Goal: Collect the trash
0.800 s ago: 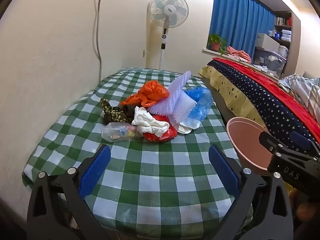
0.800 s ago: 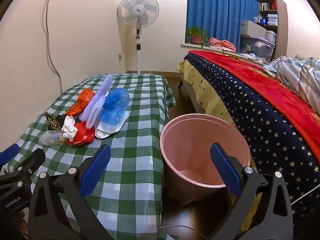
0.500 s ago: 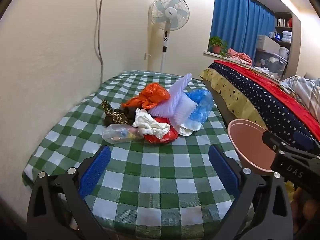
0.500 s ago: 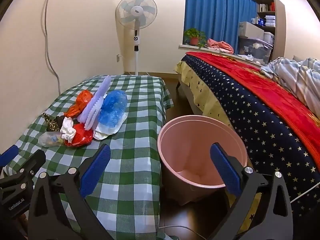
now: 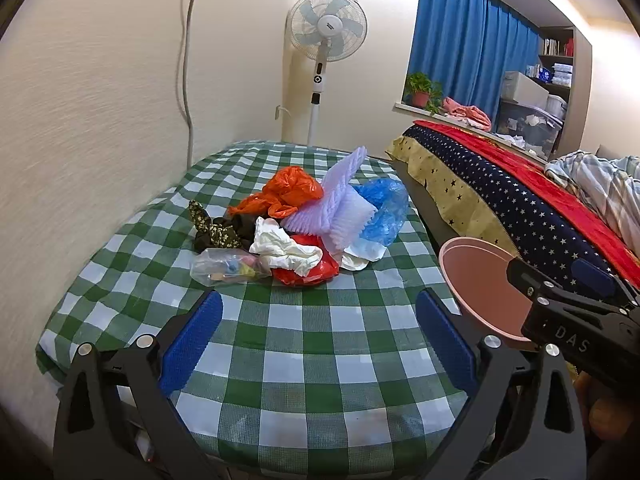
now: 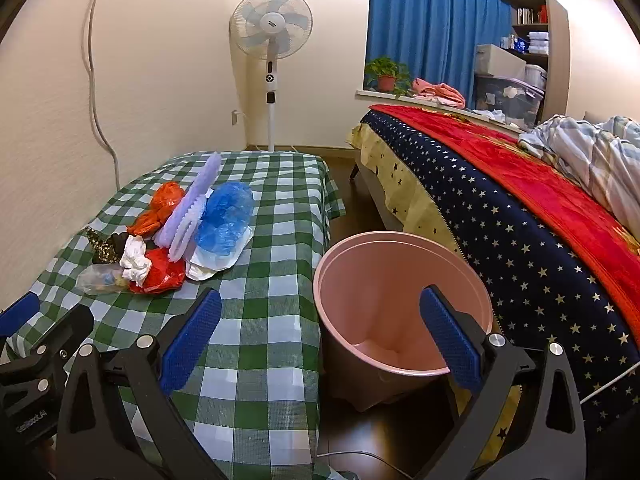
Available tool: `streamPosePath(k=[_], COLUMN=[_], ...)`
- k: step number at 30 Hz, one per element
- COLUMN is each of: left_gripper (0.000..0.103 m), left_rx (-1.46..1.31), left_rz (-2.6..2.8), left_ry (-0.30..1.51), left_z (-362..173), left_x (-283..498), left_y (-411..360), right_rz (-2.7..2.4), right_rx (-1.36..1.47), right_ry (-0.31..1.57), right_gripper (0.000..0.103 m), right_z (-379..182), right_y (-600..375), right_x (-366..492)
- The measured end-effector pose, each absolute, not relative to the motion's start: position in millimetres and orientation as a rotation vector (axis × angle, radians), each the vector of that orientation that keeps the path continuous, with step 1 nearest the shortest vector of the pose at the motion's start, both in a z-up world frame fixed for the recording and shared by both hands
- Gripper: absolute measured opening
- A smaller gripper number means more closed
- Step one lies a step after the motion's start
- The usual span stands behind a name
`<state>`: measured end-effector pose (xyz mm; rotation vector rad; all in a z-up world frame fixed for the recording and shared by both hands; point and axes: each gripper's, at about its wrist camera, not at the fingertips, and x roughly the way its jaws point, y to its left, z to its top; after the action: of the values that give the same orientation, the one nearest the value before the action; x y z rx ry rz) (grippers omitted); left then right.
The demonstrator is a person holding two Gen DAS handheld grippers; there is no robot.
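Note:
A heap of trash lies mid-table on the green checked cloth: an orange bag, lilac foam sheets, a blue plastic bag, crumpled white paper on a red bag, a clear bag and a dark patterned wrapper. My left gripper stands open over the near cloth, short of the heap. The right gripper is open too, above the table's edge and the empty pink bin on the floor. The heap also shows at the right wrist view's left.
A wall runs along the table's left side with a cable hanging down it. A standing fan is behind the table. A bed with a starred navy and red cover lies right of the bin, leaving a narrow floor strip.
Both views have shifted slightly, as both grippers drew back and tilted up a little; the heap and bin sit a bit lower in frame. Both stay open and empty.

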<state>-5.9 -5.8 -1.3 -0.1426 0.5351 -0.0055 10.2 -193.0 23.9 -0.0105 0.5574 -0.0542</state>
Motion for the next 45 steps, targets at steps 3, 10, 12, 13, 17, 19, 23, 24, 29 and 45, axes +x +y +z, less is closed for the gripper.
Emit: streamPosePath(k=[3,10,12,13,17,19,23,24,29,45], left_gripper=[0.094,0.094,0.094,0.094,0.094,0.094,0.094,0.094,0.094,0.094], left_rx=[-0.142,-0.147,-0.148,-0.148,-0.15,-0.151,-0.151,-0.152,-0.151,-0.151], left_rz=[-0.009,-0.01,-0.013,-0.014,-0.017,-0.019,-0.017,-0.017,-0.017,-0.017], left_ry=[0.535,0.532,0.531,0.53,0.529,0.53,0.529,0.528,0.528,0.528], left_z=[-1.0,-0.2,0.1,0.6,1.5,1.5,1.4,1.8,1.4,1.6], left_x=[-5.8,-6.4,-6.1,-6.2,-6.0,-5.9,-6.3,-6.5,-6.4,-6.7], left_y=[-5.8,-6.2,-5.9,-5.9,-4.9,-4.7,-5.1,-5.1,-5.4,-6.0], right_rz=[-0.053,-0.052,-0.052,-0.052,-0.053,-0.052,-0.052,-0.053,-0.053,-0.053], right_rx=[-0.011,-0.012,-0.013,-0.012,-0.013,-0.013,-0.013,-0.013,-0.013,-0.011], right_ry=[0.555,0.552,0.552,0.552,0.55,0.55,0.55,0.55,0.549,0.548], right_gripper=[0.097,0.097,0.097,0.097,0.097,0.097,0.097,0.097,0.097,0.097], right_z=[23.9,25.5,26.0,25.7,26.0,26.0,25.9,25.9,27.0,27.0], right_y=[-194.7,-194.9,-195.0,-195.0,-194.8,-194.8,-194.8,-194.7,-194.3,-195.3], right_x=[9.8,9.7,9.7,9.7,9.7,9.6,9.5,9.5,9.7,9.4])
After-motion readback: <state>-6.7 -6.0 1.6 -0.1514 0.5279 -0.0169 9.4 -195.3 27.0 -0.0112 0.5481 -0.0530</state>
